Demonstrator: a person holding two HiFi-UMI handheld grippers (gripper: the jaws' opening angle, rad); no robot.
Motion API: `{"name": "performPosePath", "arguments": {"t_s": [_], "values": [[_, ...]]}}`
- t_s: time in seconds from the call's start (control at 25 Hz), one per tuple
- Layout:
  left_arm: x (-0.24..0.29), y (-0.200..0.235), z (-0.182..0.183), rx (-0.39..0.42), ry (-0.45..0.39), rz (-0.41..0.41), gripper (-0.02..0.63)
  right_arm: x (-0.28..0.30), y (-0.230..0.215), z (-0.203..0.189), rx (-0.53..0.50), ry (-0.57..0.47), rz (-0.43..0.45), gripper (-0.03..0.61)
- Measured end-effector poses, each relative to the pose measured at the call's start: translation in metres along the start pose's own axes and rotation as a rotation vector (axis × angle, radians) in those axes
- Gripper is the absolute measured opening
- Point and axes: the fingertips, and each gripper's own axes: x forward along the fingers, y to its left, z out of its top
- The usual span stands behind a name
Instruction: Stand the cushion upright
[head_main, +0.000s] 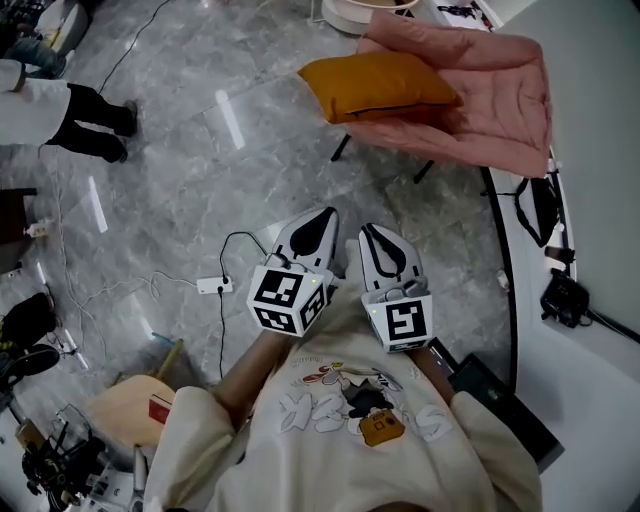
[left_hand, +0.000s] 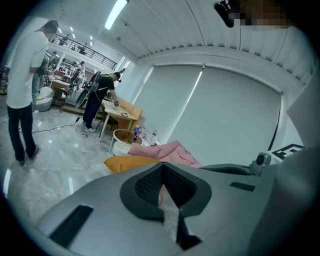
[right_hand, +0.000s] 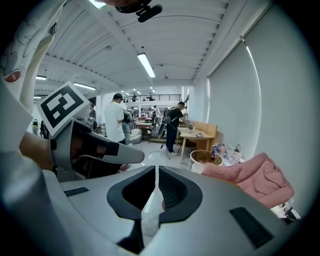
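Note:
A mustard cushion (head_main: 378, 85) lies flat on a seat draped with a pink quilted blanket (head_main: 490, 95), at the top of the head view. My left gripper (head_main: 324, 216) and right gripper (head_main: 369, 232) are side by side near my chest, well short of the cushion. Both are shut, with nothing between the jaws. In the left gripper view the cushion (left_hand: 131, 162) shows just over the shut gripper (left_hand: 161, 175), with the blanket (left_hand: 172, 151) behind it. In the right gripper view the blanket (right_hand: 260, 182) lies right of the shut gripper (right_hand: 156, 181); the left gripper (right_hand: 95, 150) is alongside.
A power strip (head_main: 213, 285) and cables lie on the grey floor to my left. A white counter (head_main: 600, 330) with black gear runs along the right. A round white basket (left_hand: 121, 142), a wooden table (left_hand: 120, 114) and standing people (left_hand: 22, 85) are beyond the seat.

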Motion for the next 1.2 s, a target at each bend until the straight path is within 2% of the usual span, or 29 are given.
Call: {"name": "performPosePath", "arguments": {"t_s": [0.2,0.36,0.44,0.68,1.04,1.2], "values": [[0.008,0.011,0.000,-0.022,0.017,-0.001,0.005,0.017,-0.015,0.003,0.017,0.021,-0.018,0.041],[0.022,0.022,0.008,-0.046,0.009,0.023,0.005,0.036,-0.028,0.007,-0.077,0.030,-0.032,0.041],[0.034,0.027,0.011,-0.047,0.009,0.039,0.005,0.046,-0.038,0.010,-0.085,0.018,-0.013,0.041],[0.086,0.030,0.032,-0.062,0.011,0.076,0.005,0.075,-0.099,0.022,-0.086,0.036,0.031,0.041],[0.173,0.026,0.064,-0.084,0.032,0.133,0.005,0.118,-0.187,0.032,-0.088,0.007,0.111,0.041],[0.201,0.031,0.080,-0.071,0.016,0.189,0.005,0.138,-0.216,0.034,-0.099,-0.004,0.165,0.041]]}}
